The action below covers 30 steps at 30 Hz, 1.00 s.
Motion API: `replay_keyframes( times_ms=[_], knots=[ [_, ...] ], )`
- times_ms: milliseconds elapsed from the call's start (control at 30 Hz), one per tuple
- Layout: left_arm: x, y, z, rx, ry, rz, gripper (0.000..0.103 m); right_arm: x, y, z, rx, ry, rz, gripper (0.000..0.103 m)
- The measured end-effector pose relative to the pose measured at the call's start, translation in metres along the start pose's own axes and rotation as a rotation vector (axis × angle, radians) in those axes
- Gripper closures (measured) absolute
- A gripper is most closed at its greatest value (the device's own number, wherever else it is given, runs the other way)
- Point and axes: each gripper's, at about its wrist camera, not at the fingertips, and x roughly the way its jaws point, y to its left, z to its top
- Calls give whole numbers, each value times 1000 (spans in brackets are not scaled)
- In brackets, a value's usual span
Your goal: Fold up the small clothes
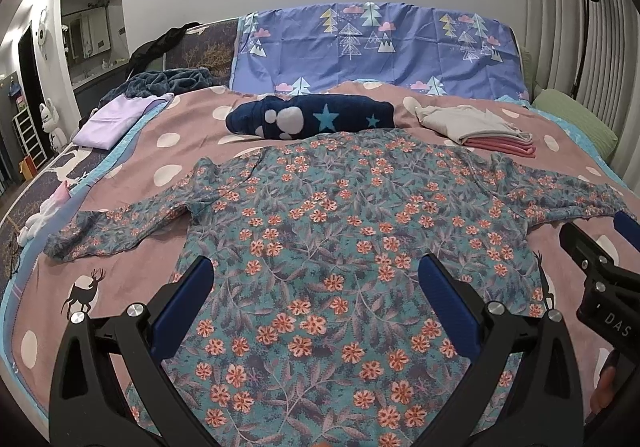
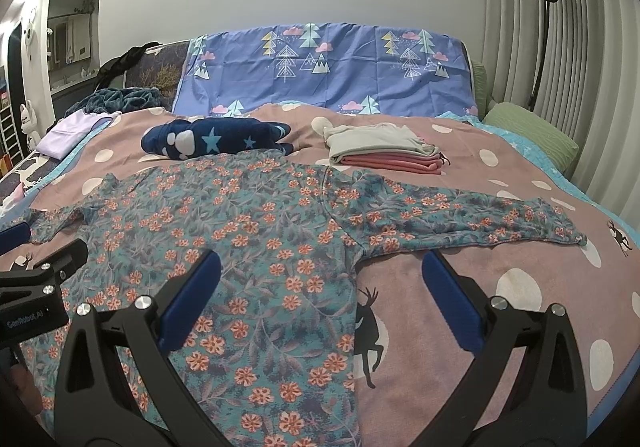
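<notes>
A teal floral long-sleeved top (image 1: 340,247) lies spread flat on the pink bedspread (image 1: 132,151), both sleeves stretched out sideways. It also shows in the right wrist view (image 2: 248,231), with its right sleeve (image 2: 480,219) reaching toward the bed's right side. My left gripper (image 1: 316,279) is open and empty, hovering above the garment's lower middle. My right gripper (image 2: 320,275) is open and empty above the garment's right side seam; it also shows at the right edge of the left wrist view (image 1: 600,263). The left gripper's body shows in the right wrist view (image 2: 36,287).
A dark blue star-patterned garment (image 1: 308,117) lies behind the top. A folded stack of grey and pink clothes (image 1: 480,129) sits at back right. A lilac folded cloth (image 1: 112,119) lies back left. A green pillow (image 2: 536,135) and floor lamp (image 2: 540,27) stand right.
</notes>
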Motion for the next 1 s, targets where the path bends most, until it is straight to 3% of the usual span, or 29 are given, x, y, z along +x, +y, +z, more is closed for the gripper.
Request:
replay_keyframes(
  times_ms=[233, 500, 700, 833, 900, 933, 1000],
  knots=[
    [8, 15, -1, -53, 12, -23, 1, 1, 3, 1, -10, -2, -3, 2],
    [29, 57, -7, -109, 54, 13, 1, 5, 8, 1, -38, 12, -5, 2],
    [56, 140, -19, -218, 101, 75, 1, 15, 9, 2, -51, 30, -15, 2],
    [58, 217, -34, -408, 59, 66, 2, 25, 11, 0, -50, 59, -22, 2],
    [57, 250, -37, -470, 31, 111, 10, 29, 12, -1, -50, 74, -22, 2],
    [57, 276, -36, -498, 22, 171, 13, 32, 14, -2, -54, 84, -23, 2],
    [62, 315, -36, -556, 40, 236, 32, 37, 17, -2, -63, 92, -26, 2]
  ],
)
